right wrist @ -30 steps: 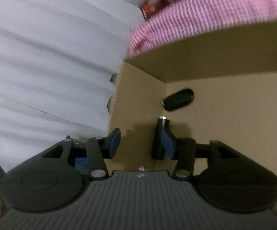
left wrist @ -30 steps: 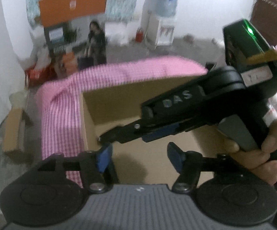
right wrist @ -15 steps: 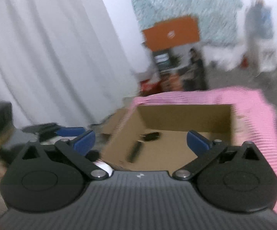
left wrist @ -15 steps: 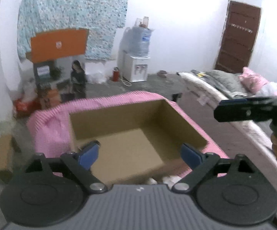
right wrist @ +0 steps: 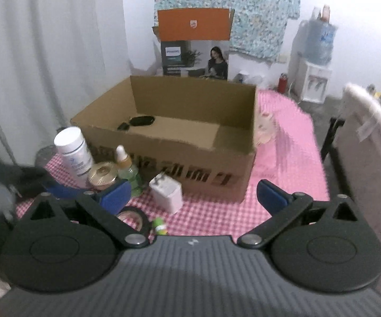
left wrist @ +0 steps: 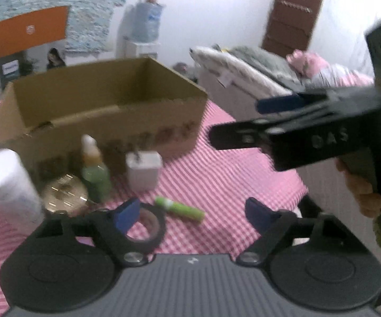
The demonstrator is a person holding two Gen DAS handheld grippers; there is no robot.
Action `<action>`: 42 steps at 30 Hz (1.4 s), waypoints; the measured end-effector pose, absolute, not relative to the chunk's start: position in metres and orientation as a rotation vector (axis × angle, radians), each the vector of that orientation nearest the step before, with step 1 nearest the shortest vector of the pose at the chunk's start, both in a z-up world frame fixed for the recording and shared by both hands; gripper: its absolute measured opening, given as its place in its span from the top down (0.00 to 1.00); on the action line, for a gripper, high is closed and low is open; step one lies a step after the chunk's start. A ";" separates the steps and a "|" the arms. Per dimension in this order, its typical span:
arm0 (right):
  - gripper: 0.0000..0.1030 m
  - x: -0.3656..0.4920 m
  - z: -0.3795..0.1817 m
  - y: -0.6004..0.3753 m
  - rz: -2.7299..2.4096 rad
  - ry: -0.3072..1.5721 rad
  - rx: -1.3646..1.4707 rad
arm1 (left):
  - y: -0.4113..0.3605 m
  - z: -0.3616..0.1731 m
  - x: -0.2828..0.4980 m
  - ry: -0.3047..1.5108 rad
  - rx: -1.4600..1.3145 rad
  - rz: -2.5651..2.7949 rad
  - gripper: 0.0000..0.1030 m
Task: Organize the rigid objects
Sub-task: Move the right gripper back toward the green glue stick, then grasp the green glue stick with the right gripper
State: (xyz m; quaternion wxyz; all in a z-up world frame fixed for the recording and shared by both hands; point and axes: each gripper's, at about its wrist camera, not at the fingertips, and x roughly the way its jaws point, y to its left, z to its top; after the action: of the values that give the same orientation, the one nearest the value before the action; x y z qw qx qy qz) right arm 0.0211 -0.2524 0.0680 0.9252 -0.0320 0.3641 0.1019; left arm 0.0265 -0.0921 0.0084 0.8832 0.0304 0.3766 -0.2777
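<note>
An open cardboard box (right wrist: 190,166) stands on the pink checked cloth (right wrist: 217,216); two black objects (right wrist: 140,121) lie inside at its back left. In front of it stand a white bottle (right wrist: 73,152), a gold-lidded tin (right wrist: 103,174), a green dropper bottle (right wrist: 127,167) and a white charger (right wrist: 166,192). A black tape roll (left wrist: 145,227) and a green tube (left wrist: 180,207) lie nearest. My left gripper (left wrist: 190,212) is open and empty over the tape. My right gripper (right wrist: 194,192) is open and empty, in front of the box; it also shows in the left wrist view (left wrist: 309,132).
A white curtain (right wrist: 45,52) hangs on the left. An orange printed carton (right wrist: 193,45) stands behind the box. A bed with grey and pink bedding (left wrist: 269,71) lies right of the table. A water dispenser (right wrist: 314,63) stands at the far wall.
Both grippers have pulled back and up out of the box and opened wide. The right gripper has left a black object in the box. The items before the box have come into view.
</note>
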 end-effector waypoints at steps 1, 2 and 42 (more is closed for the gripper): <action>0.01 0.025 0.056 -0.250 0.217 0.769 -0.064 | -0.096 0.002 0.024 0.794 0.076 -0.585 0.27; 0.01 0.027 0.048 -0.250 0.229 0.797 -0.061 | -0.102 -0.003 0.024 0.801 0.085 -0.594 0.33; 0.86 0.056 -0.059 -0.274 0.307 1.195 0.475 | -0.131 -0.052 0.043 0.941 0.143 -0.641 0.54</action>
State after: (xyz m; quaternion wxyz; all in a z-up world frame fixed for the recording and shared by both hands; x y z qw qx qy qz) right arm 0.0561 -0.2743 -0.0593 0.7894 0.2206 0.5550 0.1424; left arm 0.0426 -0.1310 -0.0522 0.8400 0.0677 0.4450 -0.3030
